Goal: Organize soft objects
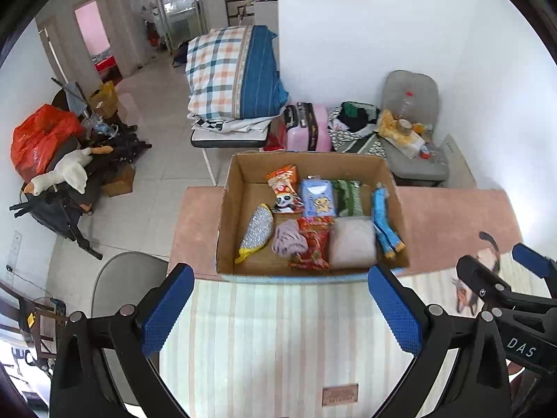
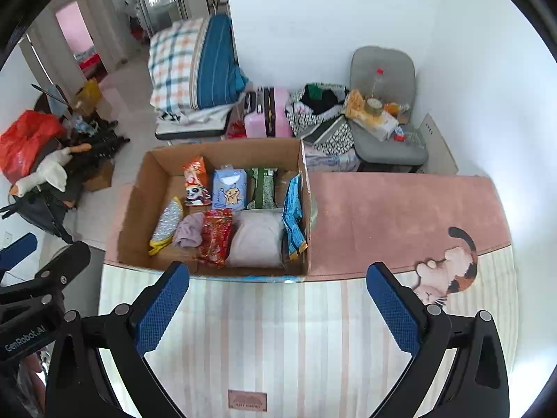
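Both the left gripper (image 1: 280,308) and right gripper (image 2: 278,304) are held spread apart, empty, below the filled cardboard box (image 1: 243,170) at frame centre.

A plaid quilt (image 1: 228,69) is lying folded on a cot, with a pink suitcase (image 1: 308,127) standing just beside a grey chair (image 1: 412,111).

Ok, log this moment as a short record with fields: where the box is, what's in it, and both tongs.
container: cardboard box on the pink mat
contents: silver pouch, mauve cloth, red patterned bag, pale pink bundle, blue tissue pack, panda snack bag
left tongs: open, empty, short of the box
right tongs: open, empty, short of the box
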Tool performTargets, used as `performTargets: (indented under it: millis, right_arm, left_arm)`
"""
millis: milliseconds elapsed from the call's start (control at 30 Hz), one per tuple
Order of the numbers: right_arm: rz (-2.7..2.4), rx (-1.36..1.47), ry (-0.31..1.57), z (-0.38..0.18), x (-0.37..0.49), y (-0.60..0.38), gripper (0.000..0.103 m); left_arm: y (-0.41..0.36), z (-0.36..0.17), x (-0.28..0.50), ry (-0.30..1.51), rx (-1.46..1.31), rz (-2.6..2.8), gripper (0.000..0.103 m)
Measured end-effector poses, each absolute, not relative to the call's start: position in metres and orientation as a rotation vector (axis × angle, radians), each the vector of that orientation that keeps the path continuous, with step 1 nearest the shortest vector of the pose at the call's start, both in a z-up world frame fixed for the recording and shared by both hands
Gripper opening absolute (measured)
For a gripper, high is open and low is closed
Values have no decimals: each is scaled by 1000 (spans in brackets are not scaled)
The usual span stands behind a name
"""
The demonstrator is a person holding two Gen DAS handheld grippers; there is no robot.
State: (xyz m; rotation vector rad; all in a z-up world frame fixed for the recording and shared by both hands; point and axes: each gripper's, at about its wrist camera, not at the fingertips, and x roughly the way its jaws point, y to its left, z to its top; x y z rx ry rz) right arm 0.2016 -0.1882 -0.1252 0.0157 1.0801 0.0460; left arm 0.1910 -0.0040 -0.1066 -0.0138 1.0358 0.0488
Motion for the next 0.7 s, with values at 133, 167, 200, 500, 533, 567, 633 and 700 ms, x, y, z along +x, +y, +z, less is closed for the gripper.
performTargets:
  millis: [133, 167, 200, 500, 533, 567, 633, 700]
  right_arm:
    - [43, 31, 1039, -97, 163, -194, 103]
    - [43, 33, 1030, -90, 154, -195, 103]
    - [44, 33, 1024, -83, 145, -197, 103]
    - [67, 30, 939, -18, 73, -203, 103]
    - [74, 26, 930, -10, 66, -203, 103]
    - [80, 24, 924, -4, 59, -203, 103]
    - [95, 14, 913, 8, 46, -201, 103]
    - [104, 2, 900, 17, 36, -201, 103]
  left_arm:
    - [-8, -83, 160, 1003, -12, 53, 102]
    - [-9, -77, 152, 998, -18, 49, 102]
    - [-10, -72, 147, 996, -25, 46, 102]
    - [-8, -23, 99, 949, -68, 56, 102]
    - [-8, -18, 95, 945, -72, 58, 102]
    - [-7, -16, 91, 943, -76, 56, 102]
    - [-6, -5, 81, 929, -90, 52, 102]
    - [-6, 1, 74, 915, -86, 57, 102]
